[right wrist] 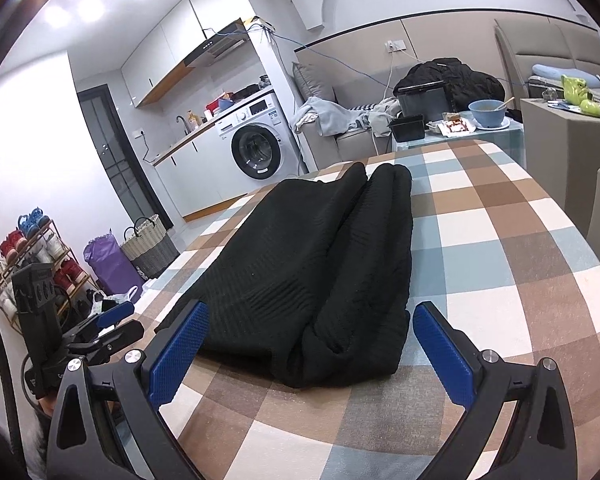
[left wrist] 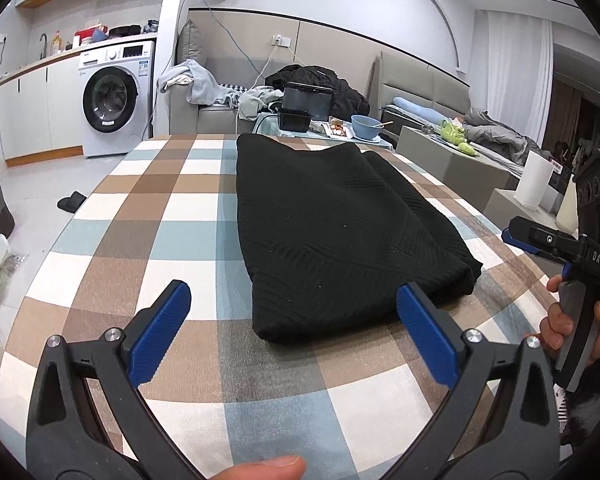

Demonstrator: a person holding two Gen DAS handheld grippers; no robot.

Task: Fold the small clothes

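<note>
Step in hand: judged to be a pause between folds; the black garment (left wrist: 340,232) lies already folded lengthwise into a long narrow shape, and neither tool holds it
Left gripper (left wrist: 294,322): jaws wide apart, empty, held low over the tabletop (left wrist: 172,216) at the garment's near end, which lies between the two blue pads without touching either
Right gripper (right wrist: 310,344): jaws wide apart, empty, likewise set at the near end of the garment from its own side; seen from the left wrist it stands off at the right edge, gripped by a hand (left wrist: 572,320)
Location of garment: on the checked cloth covering the tabletop, roughly central, running from the near edge away toward the far edge
Look of garment: black knit with a ribbed, chevron-like texture; thick and soft; the right wrist view shows two rolled or doubled layers lying side by side along its length, the near end bulky and rounded rather than flat
Next move, as judged: each tool to close on a near corner, lift and carry the end over toward the far end to halve the length; both layers must be caught together, or the bundle will open
Risk, as judged: thick knit may slip from the pads or sag unevenly
</note>
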